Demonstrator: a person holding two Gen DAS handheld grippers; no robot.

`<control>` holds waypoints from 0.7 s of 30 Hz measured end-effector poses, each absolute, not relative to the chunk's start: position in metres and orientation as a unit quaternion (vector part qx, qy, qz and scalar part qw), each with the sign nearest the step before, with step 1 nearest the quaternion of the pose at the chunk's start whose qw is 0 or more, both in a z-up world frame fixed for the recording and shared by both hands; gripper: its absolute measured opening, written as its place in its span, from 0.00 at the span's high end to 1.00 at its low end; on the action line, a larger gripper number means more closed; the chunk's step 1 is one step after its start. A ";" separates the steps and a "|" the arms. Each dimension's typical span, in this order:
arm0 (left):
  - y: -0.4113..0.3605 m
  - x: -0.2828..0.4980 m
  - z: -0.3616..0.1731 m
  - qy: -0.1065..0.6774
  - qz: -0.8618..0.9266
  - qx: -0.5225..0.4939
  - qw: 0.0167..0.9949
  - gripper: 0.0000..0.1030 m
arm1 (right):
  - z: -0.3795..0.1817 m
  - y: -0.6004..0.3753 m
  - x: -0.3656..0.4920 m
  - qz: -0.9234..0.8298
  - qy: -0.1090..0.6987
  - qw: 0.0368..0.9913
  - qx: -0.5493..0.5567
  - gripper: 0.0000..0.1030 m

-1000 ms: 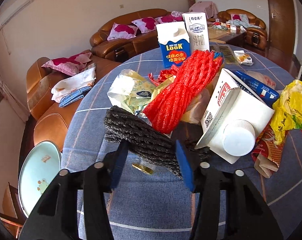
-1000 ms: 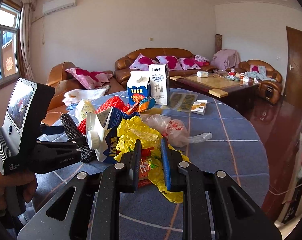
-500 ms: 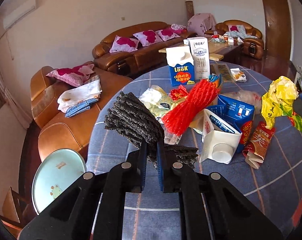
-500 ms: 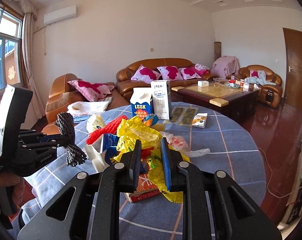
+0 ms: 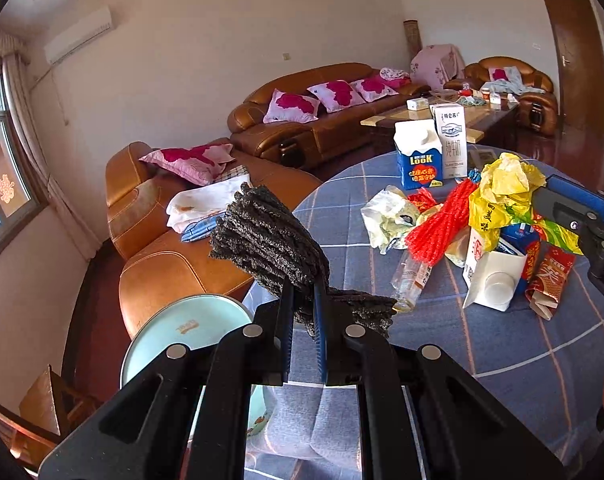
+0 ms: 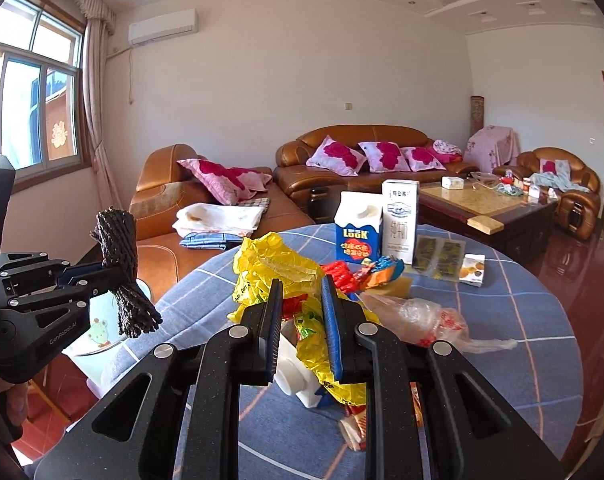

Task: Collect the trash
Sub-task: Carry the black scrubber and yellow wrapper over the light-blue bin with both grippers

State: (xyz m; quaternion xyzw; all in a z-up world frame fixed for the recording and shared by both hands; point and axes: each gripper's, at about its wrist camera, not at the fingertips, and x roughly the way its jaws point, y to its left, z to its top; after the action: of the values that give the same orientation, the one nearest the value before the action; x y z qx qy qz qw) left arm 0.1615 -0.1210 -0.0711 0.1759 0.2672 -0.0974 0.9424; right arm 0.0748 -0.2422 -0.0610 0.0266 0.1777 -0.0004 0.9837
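Observation:
My left gripper [image 5: 302, 292] is shut on a dark grey foam net [image 5: 270, 240], lifted off the round blue-checked table [image 5: 502, 360]; the same net [image 6: 120, 256] hangs from it at the left of the right wrist view. My right gripper [image 6: 302, 292] is shut on a crumpled yellow plastic bag [image 6: 274, 264], held above the table; in the left wrist view the bag [image 5: 502, 188] hangs at the right. More trash lies on the table: a red foam net [image 5: 442, 224], a white carton on its side [image 5: 490, 276], a small clear bottle [image 5: 410, 280] and a red snack wrapper [image 5: 550, 280].
Two upright cartons, a blue LOOK one [image 5: 418, 156] and a tall white one [image 5: 452, 144], stand at the table's far side. A clear plastic bag [image 6: 426, 316] lies right of the pile. A pale blue round lid or bin [image 5: 182, 328] sits beside the table. Leather sofas [image 5: 174, 248] stand behind.
My left gripper shut on the dark foam net and lifted it off the table towards the left. My right gripper rose with the yellow bag held in it.

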 end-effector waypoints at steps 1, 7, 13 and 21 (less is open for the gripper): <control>-0.116 0.161 -0.071 0.267 -0.094 0.174 0.943 0.91 | -0.061 -0.238 0.078 0.003 0.178 0.984 0.023 0.81; -0.090 0.164 -0.068 0.268 -0.068 0.167 0.946 0.91 | -0.058 -0.211 0.097 0.031 0.179 0.983 0.002 0.81; -0.066 0.168 -0.070 0.268 -0.035 0.176 0.946 0.91 | -0.059 -0.186 0.119 0.058 0.186 0.981 -0.016 0.81; -0.041 0.174 -0.072 0.274 -0.005 0.175 0.946 0.91 | -0.064 -0.162 0.144 0.084 0.195 0.977 -0.030 0.81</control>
State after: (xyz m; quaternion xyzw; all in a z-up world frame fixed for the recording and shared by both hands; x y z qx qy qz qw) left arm 0.1738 -0.0415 -0.0722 0.1749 0.2736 -0.0047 0.9458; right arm 0.1440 -0.1617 -0.0644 -0.0301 0.1954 0.0844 0.9766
